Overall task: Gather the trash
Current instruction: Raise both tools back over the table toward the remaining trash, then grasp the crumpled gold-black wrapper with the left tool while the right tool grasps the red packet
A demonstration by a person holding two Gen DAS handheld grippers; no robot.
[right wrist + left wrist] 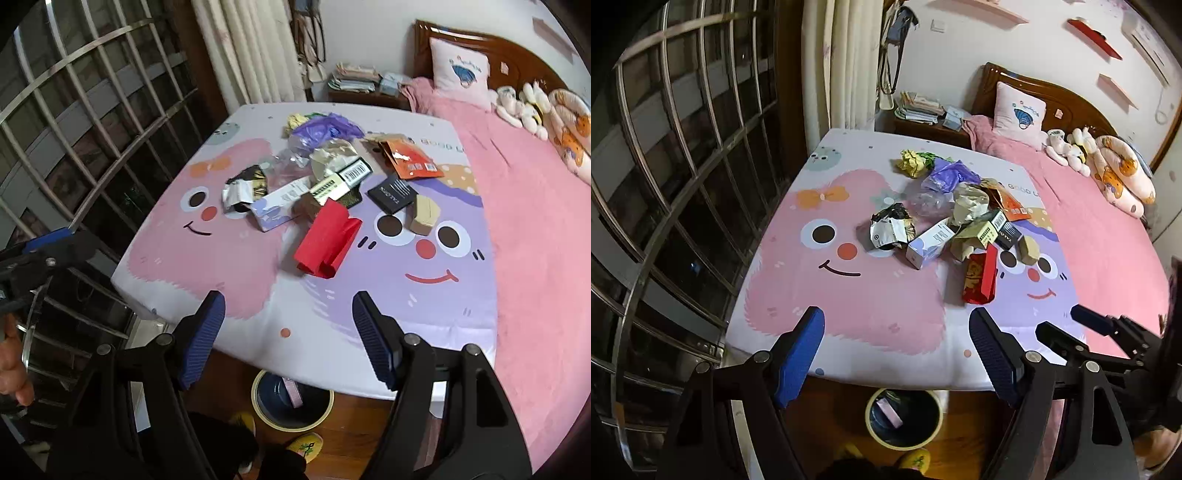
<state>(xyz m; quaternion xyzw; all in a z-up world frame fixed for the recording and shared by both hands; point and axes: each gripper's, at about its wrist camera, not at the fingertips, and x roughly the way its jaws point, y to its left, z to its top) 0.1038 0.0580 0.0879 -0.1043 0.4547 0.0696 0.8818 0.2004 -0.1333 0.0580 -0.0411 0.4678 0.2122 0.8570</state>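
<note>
A heap of trash lies mid-bed on the cartoon sheet (849, 314): a red packet (979, 277) (327, 240), a white-lilac box (929, 245) (279, 206), a crumpled black-white wrapper (892, 229) (245, 188), a purple bag (947, 173) (325, 127), yellow paper (912, 162), an orange pouch (413, 160), a black box (393, 194). A round bin (903, 417) (291, 402) stands on the floor at the bed's foot, with a pink item inside. My left gripper (897, 354) and right gripper (288, 336) hover open and empty above the bed's near edge.
A barred window (683, 184) and curtain stand left. A nightstand with papers (923, 110), a pillow (1019, 110) and plush toys (1100, 166) are at the headboard end. The other gripper shows in the left wrist view (1108, 332). Yellow slippers (306, 445) are on the floor.
</note>
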